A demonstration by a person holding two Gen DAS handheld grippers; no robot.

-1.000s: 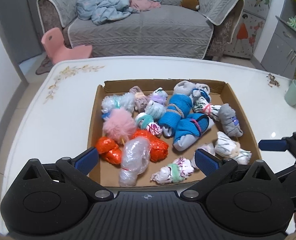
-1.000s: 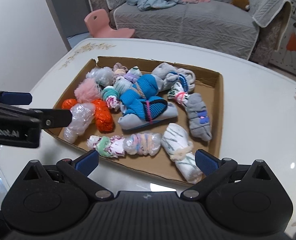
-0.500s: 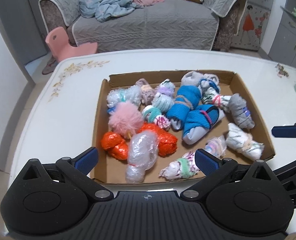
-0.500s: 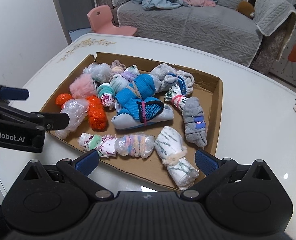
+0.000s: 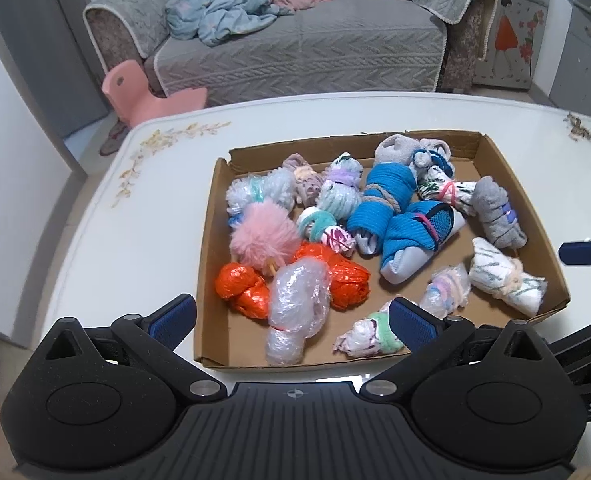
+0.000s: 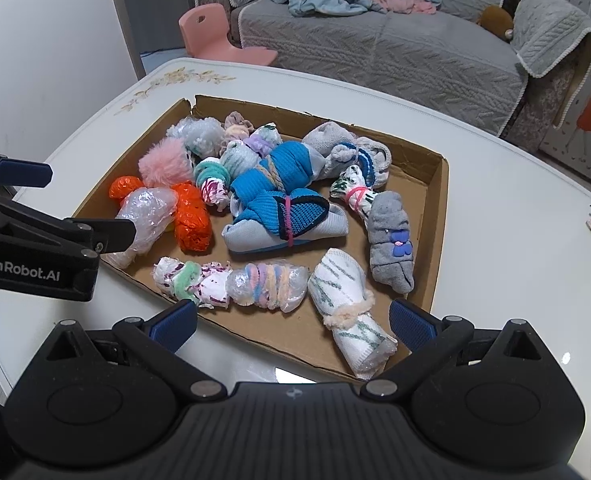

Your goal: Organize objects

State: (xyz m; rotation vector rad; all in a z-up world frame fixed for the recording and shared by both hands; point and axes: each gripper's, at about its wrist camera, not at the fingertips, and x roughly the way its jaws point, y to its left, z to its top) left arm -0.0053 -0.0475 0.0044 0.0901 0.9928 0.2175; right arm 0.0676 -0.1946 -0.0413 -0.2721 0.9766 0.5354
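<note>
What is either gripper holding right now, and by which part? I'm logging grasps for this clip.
Nothing is held. The left gripper and right gripper are both open and empty, near the front edge of the cardboard tray of bundles.

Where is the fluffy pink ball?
The fluffy pink ball sits in the cardboard box, left side in both views, just behind the orange bundle.

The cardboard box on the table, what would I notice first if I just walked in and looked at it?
Probably the bright colours in the cardboard box: two blue sock rolls piled in the middle, and a fluffy pink pom-pom toward its left side. Just in front of the pom-pom lie shiny orange wrapped bundles with a clear plastic bundle on top. Both grippers wait open at the near edge.
</note>
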